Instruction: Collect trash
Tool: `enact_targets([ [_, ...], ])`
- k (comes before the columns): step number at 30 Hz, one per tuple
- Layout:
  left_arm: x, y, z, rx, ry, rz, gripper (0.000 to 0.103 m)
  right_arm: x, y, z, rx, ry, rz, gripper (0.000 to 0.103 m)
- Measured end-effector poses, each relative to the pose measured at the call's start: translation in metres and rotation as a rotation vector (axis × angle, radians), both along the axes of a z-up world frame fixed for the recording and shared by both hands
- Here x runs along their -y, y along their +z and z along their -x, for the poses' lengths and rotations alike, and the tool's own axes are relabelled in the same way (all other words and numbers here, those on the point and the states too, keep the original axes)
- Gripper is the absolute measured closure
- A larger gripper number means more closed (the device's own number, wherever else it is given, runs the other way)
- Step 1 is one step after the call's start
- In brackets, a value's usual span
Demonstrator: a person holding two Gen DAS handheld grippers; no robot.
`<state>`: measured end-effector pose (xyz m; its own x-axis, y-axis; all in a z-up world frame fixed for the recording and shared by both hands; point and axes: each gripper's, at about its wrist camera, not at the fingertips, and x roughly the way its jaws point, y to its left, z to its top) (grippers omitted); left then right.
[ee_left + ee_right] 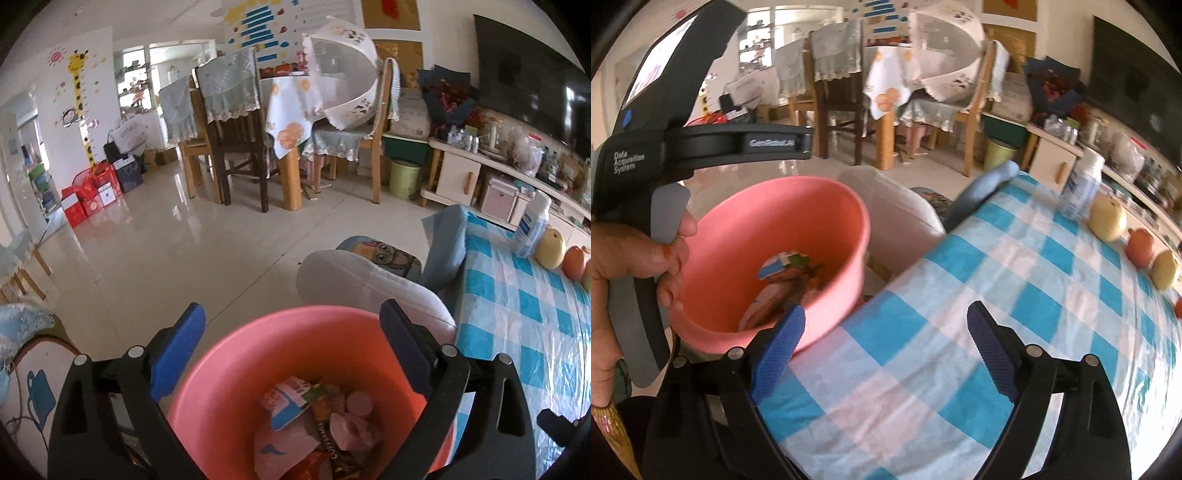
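Both jaws wide and empty: left hand-held gripper (291,347) over the pink bin (236,373), right hand-held gripper (886,354) should next scan the table (960,295) for leftover scraps

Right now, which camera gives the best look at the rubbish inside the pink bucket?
The left wrist view: it looks straight down into the pink bucket, showing the wrappers clearly. The right wrist view sees the bucket from the side, with only part of its contents showing.

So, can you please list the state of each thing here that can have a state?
Left gripper: open, nothing held, above the bin.
Right gripper: open, nothing held, above the tablecloth.
Pink bin: upright, wrappers inside.
White bottle: upright, cap on.
Checked tablecloth: spread flat.
Fruits: whole, in a row.
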<state>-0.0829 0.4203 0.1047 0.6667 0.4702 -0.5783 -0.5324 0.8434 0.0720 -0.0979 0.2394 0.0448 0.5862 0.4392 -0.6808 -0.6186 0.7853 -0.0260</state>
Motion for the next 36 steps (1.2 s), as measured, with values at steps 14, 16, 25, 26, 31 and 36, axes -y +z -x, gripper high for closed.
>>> enact_targets([
  [14, 0.049, 0.004, -0.017, 0.007, -0.094, -0.064, 0.007, 0.065, -0.002, -0.01, -0.04, -0.131, -0.01, 0.012],
  [16, 0.056, 0.004, -0.02, 0.005, -0.107, -0.069, 0.006, 0.073, -0.002, -0.011, -0.048, -0.141, -0.015, 0.012],
  [25, 0.091, 0.004, -0.033, 0.008, -0.164, -0.073, 0.006, 0.109, -0.003, -0.013, -0.048, -0.188, -0.019, 0.012],
  [26, 0.095, 0.004, -0.034, 0.009, -0.171, -0.072, 0.006, 0.112, -0.002, -0.013, -0.047, -0.194, -0.022, 0.012],
  [31, 0.12, 0.003, -0.042, 0.005, -0.211, -0.088, 0.006, 0.131, -0.003, -0.015, -0.047, -0.222, -0.039, 0.012],
  [36, 0.144, 0.001, -0.047, 0.001, -0.249, -0.098, 0.006, 0.152, -0.004, -0.018, -0.046, -0.252, -0.052, 0.012],
])
